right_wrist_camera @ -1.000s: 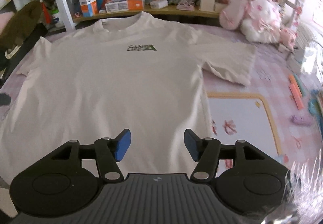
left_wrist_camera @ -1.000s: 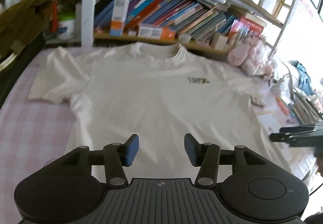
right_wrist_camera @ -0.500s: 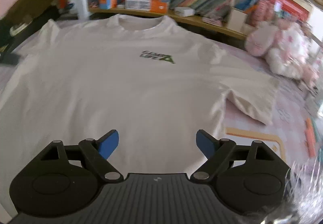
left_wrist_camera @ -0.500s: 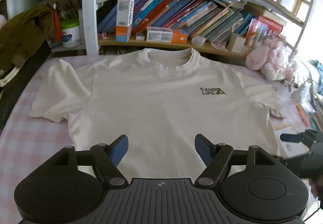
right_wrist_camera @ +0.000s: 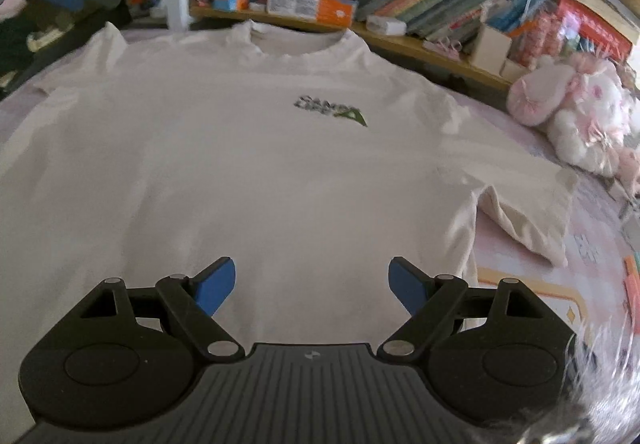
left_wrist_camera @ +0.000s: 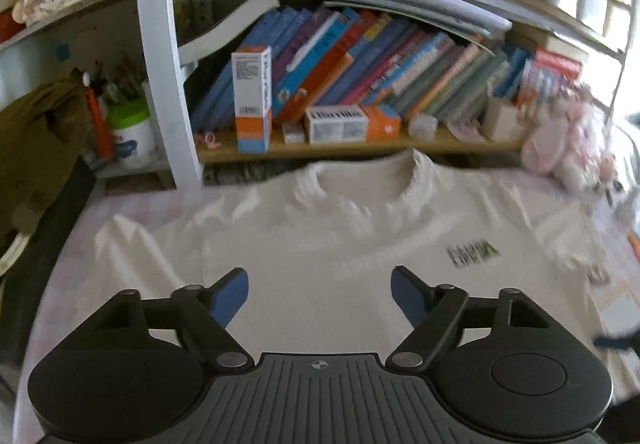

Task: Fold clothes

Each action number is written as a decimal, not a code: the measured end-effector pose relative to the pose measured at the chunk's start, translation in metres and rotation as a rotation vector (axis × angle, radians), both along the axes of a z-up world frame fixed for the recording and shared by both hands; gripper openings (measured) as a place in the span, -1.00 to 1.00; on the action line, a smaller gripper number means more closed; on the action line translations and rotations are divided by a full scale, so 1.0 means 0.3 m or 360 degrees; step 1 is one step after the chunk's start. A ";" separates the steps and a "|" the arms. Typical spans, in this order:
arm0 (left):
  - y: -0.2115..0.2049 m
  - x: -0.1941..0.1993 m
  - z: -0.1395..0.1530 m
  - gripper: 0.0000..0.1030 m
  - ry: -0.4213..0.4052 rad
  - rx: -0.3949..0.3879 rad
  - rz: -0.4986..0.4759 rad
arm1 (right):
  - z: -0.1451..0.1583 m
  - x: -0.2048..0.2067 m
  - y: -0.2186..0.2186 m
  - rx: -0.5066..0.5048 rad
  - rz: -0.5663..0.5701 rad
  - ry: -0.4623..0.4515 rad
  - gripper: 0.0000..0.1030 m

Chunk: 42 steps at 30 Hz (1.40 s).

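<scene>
Hovering nearest, the left gripper (left_wrist_camera: 319,294) and right gripper (right_wrist_camera: 311,283) are both gaping with nothing between the jaws, the left having just narrowed slightly. Beneath them the cream T-shirt (right_wrist_camera: 240,164) is lying flat on a pink checked bedcover (right_wrist_camera: 592,244). Beyond, a bookshelf (left_wrist_camera: 360,148) is holding leaning books (left_wrist_camera: 380,68).

Light source: daylight floods in from the right edge of both views and whitens it.
Brightness: soft and even over the T-shirt (right_wrist_camera: 248,172); dimmer at the left, where dark clutter sinks into shade.
Shadows: faint, only under the folds.
Blur: the left wrist view is smeared sideways, the chest print (left_wrist_camera: 472,254) unreadable; the right wrist view is sharper.
Distortion: bookshelf (left_wrist_camera: 360,150) boards bow at the edges.
Glare: hazy smear in the right view's lower right corner.
</scene>
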<state>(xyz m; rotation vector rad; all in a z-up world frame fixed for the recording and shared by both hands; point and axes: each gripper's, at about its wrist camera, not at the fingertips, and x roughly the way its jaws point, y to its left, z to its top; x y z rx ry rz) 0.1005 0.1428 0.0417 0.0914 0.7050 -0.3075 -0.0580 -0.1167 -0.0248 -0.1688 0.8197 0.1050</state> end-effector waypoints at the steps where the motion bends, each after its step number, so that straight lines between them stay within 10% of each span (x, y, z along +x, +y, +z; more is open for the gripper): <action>1: 0.000 0.041 -0.010 -0.05 -0.0002 -0.0006 0.0012 | -0.003 0.001 0.002 -0.0005 -0.0013 0.0002 0.61; 4: -0.008 0.189 -0.064 -0.60 0.0031 -0.0011 0.0043 | -0.022 0.008 0.012 -0.0035 -0.0050 0.0032 0.61; 14: -0.161 0.577 -0.238 -0.77 0.0103 -0.0069 -0.0166 | -0.035 0.017 0.005 0.0047 -0.0268 0.0073 0.69; 23: -0.162 0.824 -0.349 -1.00 0.0212 -0.0206 0.0025 | -0.042 0.014 0.007 0.0084 -0.0400 0.0092 0.76; 34: -0.166 0.774 -0.322 -0.89 0.0156 -0.0243 0.0009 | -0.046 0.008 0.001 0.0096 -0.0442 0.0095 0.81; 42: -0.094 0.414 -0.210 -0.38 0.0058 -0.0276 -0.0121 | -0.051 0.011 -0.008 0.0139 -0.0457 0.0096 0.82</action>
